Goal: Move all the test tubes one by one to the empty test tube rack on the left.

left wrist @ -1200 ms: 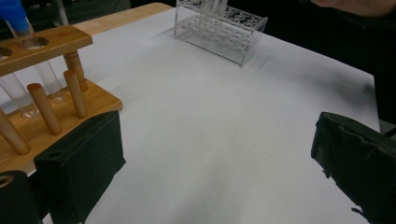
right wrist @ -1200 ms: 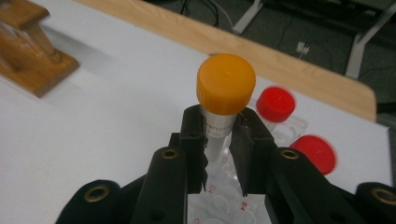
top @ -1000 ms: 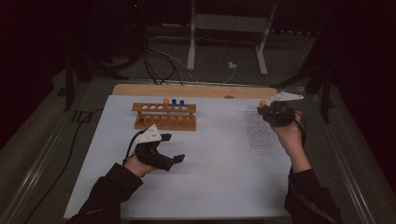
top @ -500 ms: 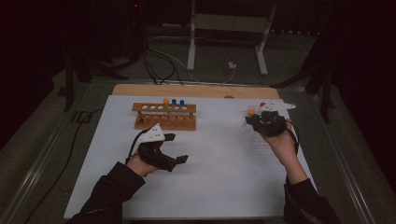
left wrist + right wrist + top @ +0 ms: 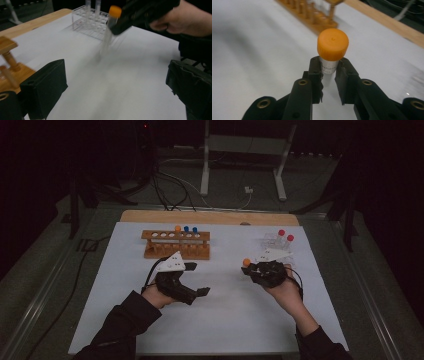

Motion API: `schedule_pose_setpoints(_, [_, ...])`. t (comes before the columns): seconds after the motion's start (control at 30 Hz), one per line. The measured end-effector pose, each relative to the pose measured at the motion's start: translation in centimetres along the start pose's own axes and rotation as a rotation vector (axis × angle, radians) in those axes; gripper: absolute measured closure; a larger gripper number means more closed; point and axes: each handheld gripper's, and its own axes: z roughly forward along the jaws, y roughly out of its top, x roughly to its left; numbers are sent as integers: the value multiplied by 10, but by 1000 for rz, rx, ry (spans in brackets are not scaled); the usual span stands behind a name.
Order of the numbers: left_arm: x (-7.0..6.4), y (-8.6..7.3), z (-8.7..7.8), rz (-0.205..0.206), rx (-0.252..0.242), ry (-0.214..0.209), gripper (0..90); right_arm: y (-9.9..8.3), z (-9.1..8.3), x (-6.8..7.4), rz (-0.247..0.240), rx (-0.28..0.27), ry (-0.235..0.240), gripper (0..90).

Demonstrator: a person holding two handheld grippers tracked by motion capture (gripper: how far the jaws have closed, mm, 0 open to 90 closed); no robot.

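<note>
1. At the near edge of the bench [image 5: 125,320], two dark-sleeved forearms reach in over its white surface.
2. The left tongs [image 5: 196,279] sit left of centre; in the left gripper view the two black jaws stand wide apart, released, with nothing between them.
3. To their right, well apart, the right tongs [image 5: 248,268] are clenched on an orange-capped tube [image 5: 246,262]. In the right gripper view the jaws pinch the tube [image 5: 329,68] just under its cap, on a band of print too small to read.
4. Seen from the left gripper view, the tube [image 5: 108,35] hangs clear above the bench, cap up and slightly tilted, its clear body blurred.
5. Just behind the left tongs stands a wooden rack [image 5: 176,245] with one orange-capped and two blue-capped tubes at its right half.
6. Just behind the right tongs stands a clear plastic rack [image 5: 272,242] carrying two red-capped tubes.
7. Farthest off, a bare wooden strip [image 5: 210,216] runs along the back edge of the bench.
</note>
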Motion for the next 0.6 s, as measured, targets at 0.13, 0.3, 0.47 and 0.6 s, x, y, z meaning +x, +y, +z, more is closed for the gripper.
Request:
schedule_pose_setpoints(0.13, [-2,6,6,5,-10,-6,67,-1,2,15,-21,0,43,747])
schedule_pose_setpoints(0.3, [-5,12,15,15,-19,-18,163,-1,7,29,-41,-1,91,747])
schedule_pose_setpoints(0.47, [-10,20,27,42,-16,-22,251,-1,12,36,-51,10,111,747])
schedule_pose_setpoints(0.6, [-14,23,38,61,-5,-13,362,-1,16,40,-57,19,130,747])
